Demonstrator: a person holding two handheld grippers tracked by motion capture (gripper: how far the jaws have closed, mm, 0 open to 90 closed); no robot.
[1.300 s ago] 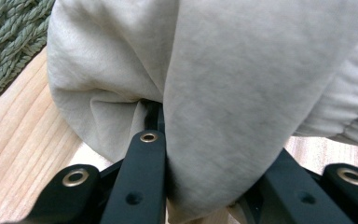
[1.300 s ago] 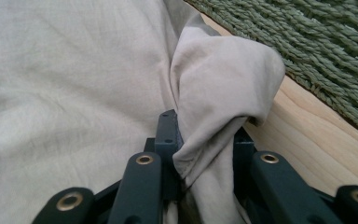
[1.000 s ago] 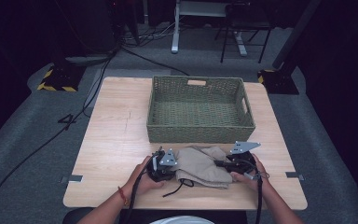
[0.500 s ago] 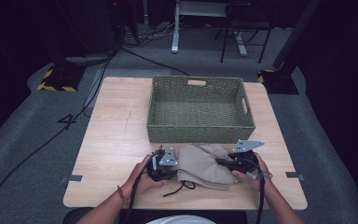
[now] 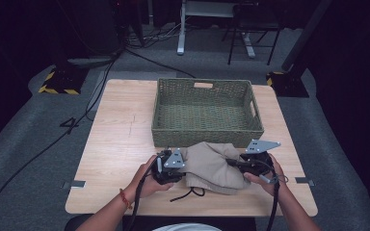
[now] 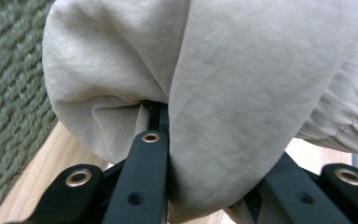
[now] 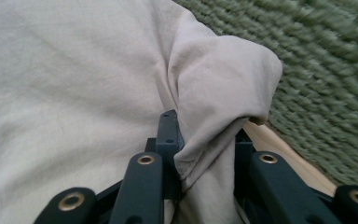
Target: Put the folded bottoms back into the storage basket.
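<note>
Between left claw point(image 5: 182, 162) and right claw point(image 5: 232, 162), both clamped on bunched folds of beige crumpled cloth garment point(image 5: 210, 164), slung just above light wooden bench point(image 5: 120, 139), right before green woven basket point(image 5: 204, 111). Risk, judged: thin fold slipping free, or dangling black drawstring point(image 5: 187, 194) snagging basket rim.

A "4" marked on the grey floor point(image 5: 70, 124)

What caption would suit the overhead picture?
Two hand-held grippers, left and right, pinch a beige cloth in front of a green woven basket.
</note>
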